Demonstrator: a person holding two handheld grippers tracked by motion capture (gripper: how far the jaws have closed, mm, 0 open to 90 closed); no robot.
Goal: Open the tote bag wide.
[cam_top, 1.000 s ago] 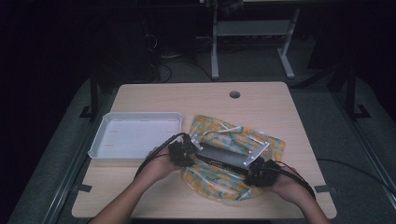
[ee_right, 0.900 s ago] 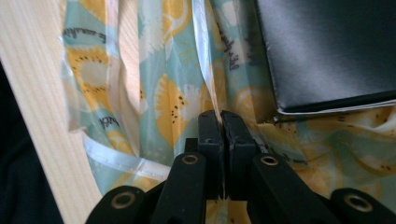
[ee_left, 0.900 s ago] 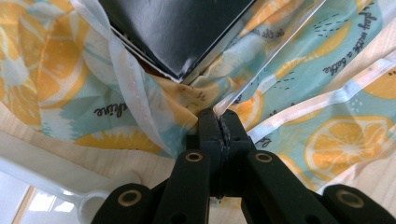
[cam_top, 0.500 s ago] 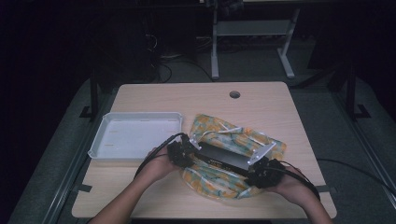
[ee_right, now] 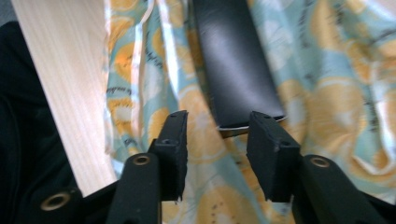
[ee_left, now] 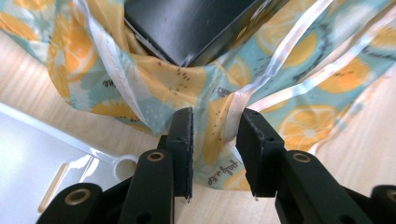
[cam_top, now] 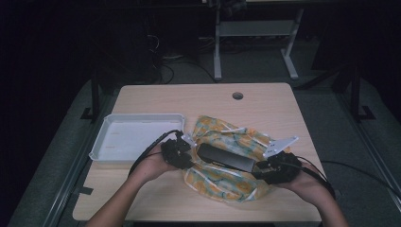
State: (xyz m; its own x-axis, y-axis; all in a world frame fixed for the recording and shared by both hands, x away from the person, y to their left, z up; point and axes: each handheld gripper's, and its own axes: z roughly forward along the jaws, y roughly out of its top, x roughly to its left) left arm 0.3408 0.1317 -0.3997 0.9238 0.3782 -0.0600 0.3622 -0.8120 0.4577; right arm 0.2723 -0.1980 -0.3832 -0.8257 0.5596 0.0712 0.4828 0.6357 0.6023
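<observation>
Setting, as I read it from my remote station: a lab or recording room, not a home.

- I see a plain light-wood work table (cam_top: 156, 97) with a round cable hole (cam_top: 238, 96) near its far edge, office-desk style.
- I note a dark grey carpeted floor (cam_top: 283, 78) around it and very dim surroundings, with only the table lit.
- Beyond the table I make out a pale metal stand (cam_top: 255, 33) with a shelf and splayed feet.
- Loose cables (cam_top: 165, 59) lie on the floor near dark equipment at the back.
- Dark metal frame posts (cam_top: 96, 94) flank the table on both sides.
- A white plastic tray (cam_top: 101, 142) sits on the table, lab-bench fashion.
</observation>
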